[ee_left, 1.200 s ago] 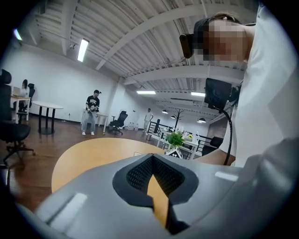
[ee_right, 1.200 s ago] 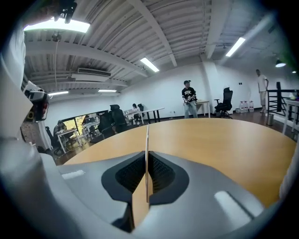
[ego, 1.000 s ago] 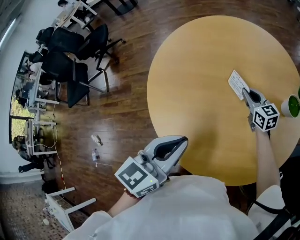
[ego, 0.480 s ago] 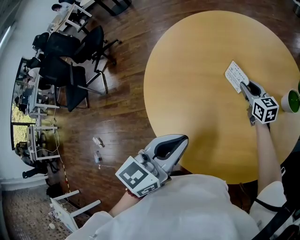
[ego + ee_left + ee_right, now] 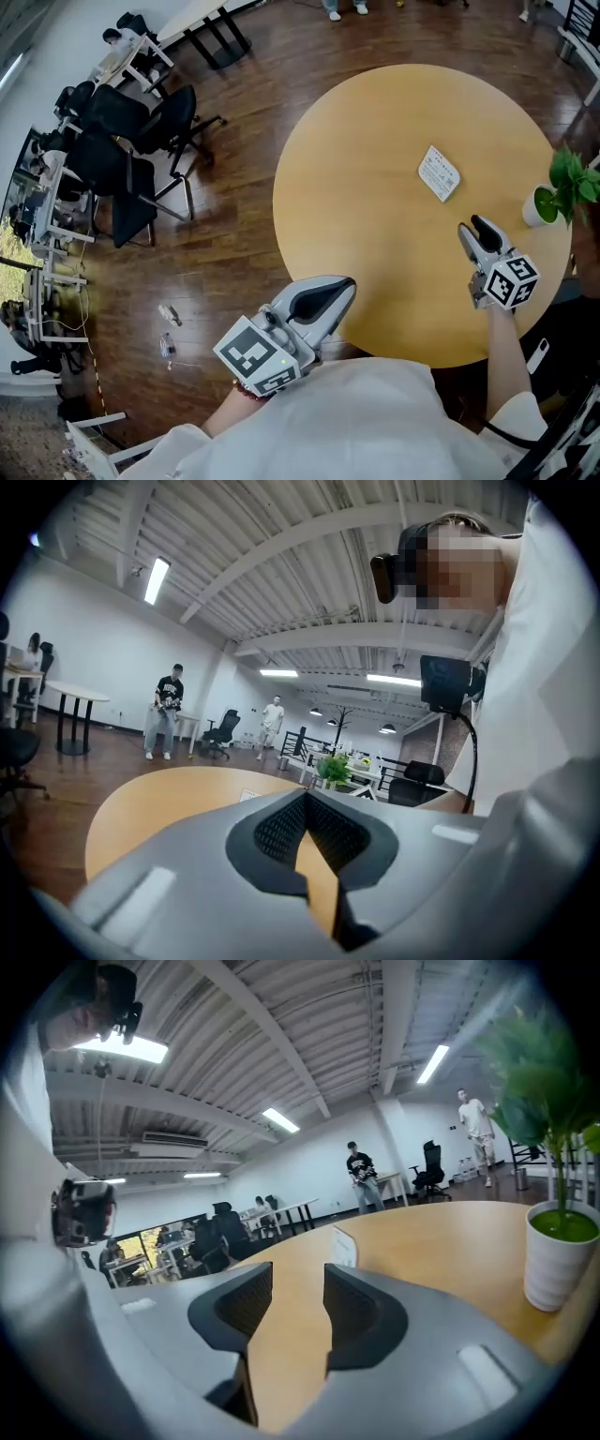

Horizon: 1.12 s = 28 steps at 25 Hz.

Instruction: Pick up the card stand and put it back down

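As ribbed right tongs (image 5: pixel 472 229) open empty, white card stand (image 5: pixel 439 172) sits apart.

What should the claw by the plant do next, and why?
Probably ease the right claw away toward the near edge of the table and rest. Its jaws are opening with nothing between them, and the card stand sits on the table, clear of the claw, so the put-down looks finished.
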{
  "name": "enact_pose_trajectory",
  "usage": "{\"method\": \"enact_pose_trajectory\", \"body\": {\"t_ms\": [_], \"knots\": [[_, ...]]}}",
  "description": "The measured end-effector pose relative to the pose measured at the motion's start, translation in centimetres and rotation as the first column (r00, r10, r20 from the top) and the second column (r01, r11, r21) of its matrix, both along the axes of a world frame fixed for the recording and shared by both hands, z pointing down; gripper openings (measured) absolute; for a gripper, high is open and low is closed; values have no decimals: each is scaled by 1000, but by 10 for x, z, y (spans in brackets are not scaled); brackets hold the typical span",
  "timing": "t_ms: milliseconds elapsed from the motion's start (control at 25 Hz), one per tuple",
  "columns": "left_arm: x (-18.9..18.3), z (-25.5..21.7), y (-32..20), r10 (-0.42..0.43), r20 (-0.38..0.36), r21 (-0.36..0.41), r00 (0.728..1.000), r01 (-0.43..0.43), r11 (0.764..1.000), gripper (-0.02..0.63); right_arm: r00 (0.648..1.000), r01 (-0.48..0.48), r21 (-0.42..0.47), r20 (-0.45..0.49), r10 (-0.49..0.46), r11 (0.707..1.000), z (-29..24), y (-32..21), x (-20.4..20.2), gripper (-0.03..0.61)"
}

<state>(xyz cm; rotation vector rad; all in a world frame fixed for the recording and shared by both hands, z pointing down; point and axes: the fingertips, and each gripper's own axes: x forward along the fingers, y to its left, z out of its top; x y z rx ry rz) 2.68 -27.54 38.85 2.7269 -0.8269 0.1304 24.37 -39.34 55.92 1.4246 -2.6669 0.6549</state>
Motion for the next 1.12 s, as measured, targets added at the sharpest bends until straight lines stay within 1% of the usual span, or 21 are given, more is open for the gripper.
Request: {"method": "enact_pose_trajectory", "body": {"t_ms": [80, 160, 200, 280, 360, 400, 480, 640, 760, 880, 960, 1040, 1120], "knots": [[-5, -16, 21, 20, -22, 39, 1000, -19, 999, 0, 999, 43, 52, 13, -44, 998, -38, 40, -18, 167], [-12, -27, 45, 40, -50, 54, 998, -38, 998, 0, 998, 53, 115, 25, -56, 992, -78, 79, -34, 167], [-15, -31, 57, 51, -71, 49, 996, -48, 998, 0, 998, 53, 148, 22, -57, 988, -97, 98, -42, 165], [-25, -36, 80, 69, -138, 21, 988, -67, 998, 0, 998, 60, 207, -4, -60, 977, -127, 134, -60, 117], [-36, -37, 102, 78, -196, -3, 978, -80, 997, 0, 997, 72, 246, -33, -66, 966, -145, 167, -81, 115], [-41, -36, 113, 82, -206, -9, 975, -85, 996, 0, 997, 77, 257, -44, -68, 963, -150, 185, -91, 115], [-52, -34, 139, 94, -211, -15, 973, -99, 995, 0, 996, 75, 260, -59, -61, 963, -158, 223, -108, 117], [-61, -41, 194, 154, -249, -30, 956, -167, 986, 0, 999, 12, 242, -37, -3, 970, -176, 290, -119, 117], [-74, -33, 233, 190, -257, -39, 948, -207, 978, 0, 998, -12, 239, -54, 25, 971, -178, 338, -133, 115], [-91, -20, 265, 190, -269, -62, 944, -214, 975, 0, 995, -64, 226, -65, 81, 972, -179, 383, -149, 115], [-101, -17, 283, 181, -277, -66, 944, -207, 976, 0, 993, -85, 222, -61, 101, 971, -185, 412, -163, 116], [-108, -23, 299, 171, -281, -33, 945, -187, 982, 0, 994, -75, 233, -55, 90, 969, -198, 437, -178, 117], [-112, -37, 313, 165, -269, 35, 949, -162, 986, 0, 996, -49, 254, -61, 67, 966, -211, 456, -188, 117]]}}
